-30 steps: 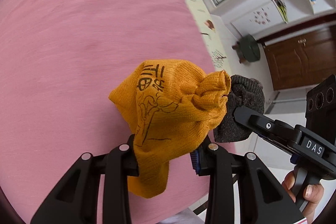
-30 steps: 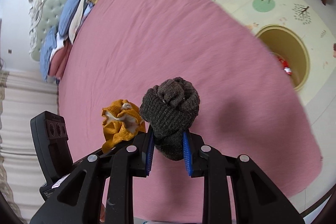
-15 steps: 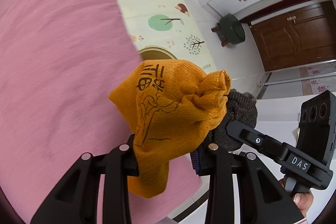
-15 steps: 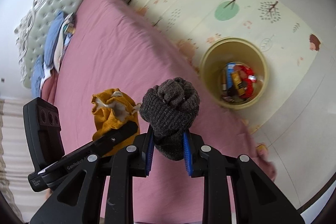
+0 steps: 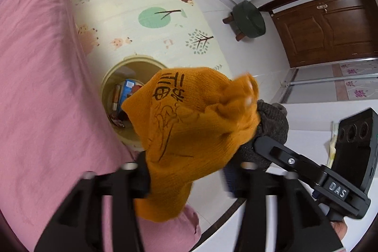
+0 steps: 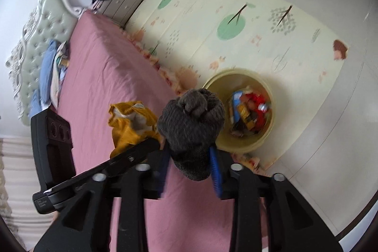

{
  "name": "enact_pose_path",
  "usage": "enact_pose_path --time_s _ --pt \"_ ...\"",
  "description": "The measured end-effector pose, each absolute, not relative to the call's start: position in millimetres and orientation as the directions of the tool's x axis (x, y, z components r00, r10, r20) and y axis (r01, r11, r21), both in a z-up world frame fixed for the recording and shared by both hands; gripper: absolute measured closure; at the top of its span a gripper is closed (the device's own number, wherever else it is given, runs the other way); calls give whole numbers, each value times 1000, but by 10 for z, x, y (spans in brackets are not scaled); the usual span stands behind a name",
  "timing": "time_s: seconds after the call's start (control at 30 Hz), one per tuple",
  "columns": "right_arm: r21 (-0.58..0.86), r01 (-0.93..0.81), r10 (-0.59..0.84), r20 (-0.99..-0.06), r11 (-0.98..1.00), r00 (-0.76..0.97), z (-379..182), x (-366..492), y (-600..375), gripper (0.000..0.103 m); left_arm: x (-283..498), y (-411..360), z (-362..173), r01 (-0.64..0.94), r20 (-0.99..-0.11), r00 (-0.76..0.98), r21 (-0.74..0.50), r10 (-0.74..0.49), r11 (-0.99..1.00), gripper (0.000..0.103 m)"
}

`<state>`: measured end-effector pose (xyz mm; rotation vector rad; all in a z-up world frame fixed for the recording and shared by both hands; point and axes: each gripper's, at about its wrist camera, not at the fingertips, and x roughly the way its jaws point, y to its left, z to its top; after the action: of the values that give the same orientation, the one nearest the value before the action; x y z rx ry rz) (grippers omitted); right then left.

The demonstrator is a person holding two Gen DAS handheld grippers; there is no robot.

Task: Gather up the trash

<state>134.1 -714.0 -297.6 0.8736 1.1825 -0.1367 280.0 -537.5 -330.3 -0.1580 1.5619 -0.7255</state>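
While both jaws open, orange sock [image 5: 189, 134] hides left gripper [image 5: 186, 176] pads.

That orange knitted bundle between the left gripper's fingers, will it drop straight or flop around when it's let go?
The orange knitted bundle looks soft and floppy: its tail sags below the opening left gripper. Probably light, so it may drift off line. Being knit, it could snag on a finger.

1. Left gripper [image 5: 189, 171]: black, 2 fingers, angled steeply downward; jaws opening, with an orange knitted bundle [image 5: 193, 124] between them.
2. Right gripper [image 6: 190, 171]: black, blue pads [image 6: 216, 174], angled steeply downward; jaws opening, with a grey knitted bundle [image 6: 191, 124] between them.
3. Both grippers: side by side, close together.
4. Person's hand [image 5: 339, 228]: fingertips visible under the right gripper's handle.
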Motion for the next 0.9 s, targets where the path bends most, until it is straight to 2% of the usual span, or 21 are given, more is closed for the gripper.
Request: enact_pose_path --time_s 0.03,0.07,0.47,0.9 --pt "519 527 331 -849 673 413 -2981 1368 -7194 57 2859 -5414 -3295 315 -849 -137 -526 -511 790 19" --pt "517 532 324 -849 670 416 -2981 1393 -7241 57 2915 -5449 -3279 312 -850 -121 -523 -513 793 18" --pt "536 528 339 -838 659 427 -2953 1509 -7348 57 3057 -5537 -3125 397 -888 -79 -445 -453 803 13" --pt "537 431 378 -834 725 403 -2660 1608 -6699 57 2870 -4750 -2892 353 -885 -24 -443 -465 824 12"
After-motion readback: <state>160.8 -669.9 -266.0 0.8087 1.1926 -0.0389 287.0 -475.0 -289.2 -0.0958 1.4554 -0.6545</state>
